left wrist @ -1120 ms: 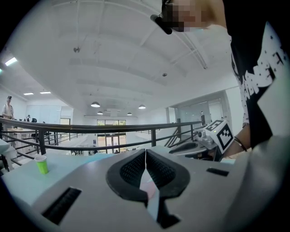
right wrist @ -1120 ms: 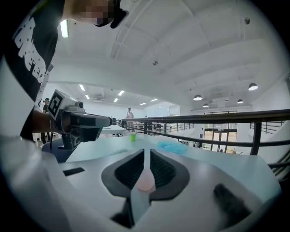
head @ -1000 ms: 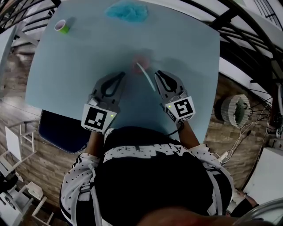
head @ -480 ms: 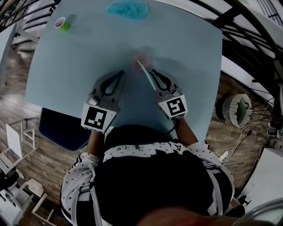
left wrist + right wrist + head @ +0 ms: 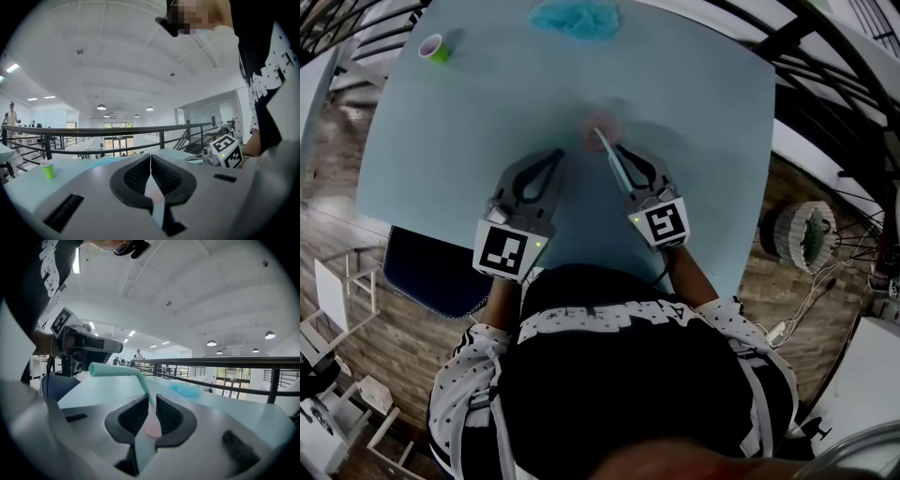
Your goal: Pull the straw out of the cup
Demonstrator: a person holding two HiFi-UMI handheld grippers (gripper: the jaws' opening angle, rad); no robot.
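Note:
A pink cup (image 5: 595, 124) stands on the light blue table (image 5: 487, 122) past both grippers. A pale teal bent straw (image 5: 609, 159) rises from it and leans back toward me. My right gripper (image 5: 628, 157) is at the cup's near side. In the right gripper view the straw (image 5: 117, 370) drops into the narrow gap between the jaws of the right gripper (image 5: 151, 397), which stand slightly apart with the cup (image 5: 153, 426) showing below. My left gripper (image 5: 553, 157) rests left of the cup with its pads pressed together on nothing; the left gripper view shows it (image 5: 150, 157) the same way.
A small green cup (image 5: 436, 49) stands at the table's far left corner. A blue cloth (image 5: 575, 17) lies at the far edge. A black railing runs beyond the table. A dark blue chair seat (image 5: 422, 277) sits under the table's near left edge.
My right gripper has slid forward and left until its jaws reach the straw by the cup. The left gripper has stayed put.

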